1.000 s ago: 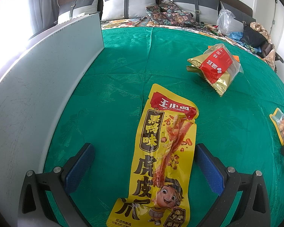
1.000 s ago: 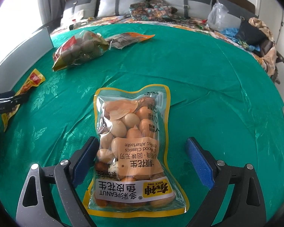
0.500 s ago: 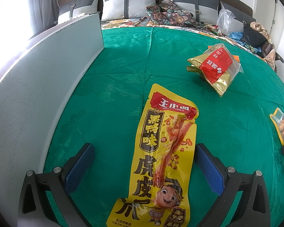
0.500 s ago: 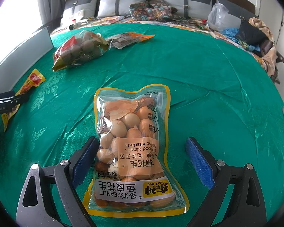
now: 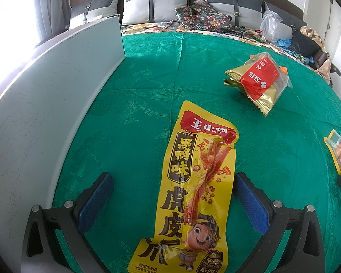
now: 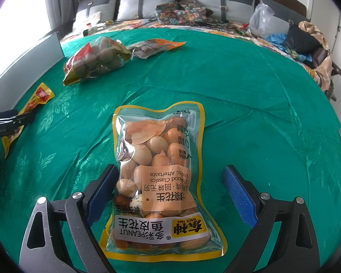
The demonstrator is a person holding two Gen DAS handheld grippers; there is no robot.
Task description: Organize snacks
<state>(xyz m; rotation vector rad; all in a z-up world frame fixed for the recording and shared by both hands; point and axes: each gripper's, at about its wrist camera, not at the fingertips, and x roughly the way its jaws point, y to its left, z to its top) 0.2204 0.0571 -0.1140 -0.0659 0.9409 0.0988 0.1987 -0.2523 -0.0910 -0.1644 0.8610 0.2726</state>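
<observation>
Here, left tool [image 5: 172, 195] spread wide, holding nothing; yellow snack pouch [image 5: 193, 193] lies flat between its blue pads [image 5: 95, 200], right pad just beside the pouch edge, left pad apart. Grey-white panel [image 5: 45, 104] stands upright along left side of the green table [image 5: 147, 86]. Farther out, gold-and-red bag [image 5: 259, 79]. Right tool [image 6: 168, 191] also wide open, gripping nothing; clear peanut bag [image 6: 161, 177] lies flat between its fingers, left finger touching or just beside the bag. Beyond, bag of round brown snacks [image 6: 95, 61] and orange-ended packet [image 6: 154, 46] just beside it. Pillows [image 6: 147, 2] far back.
</observation>
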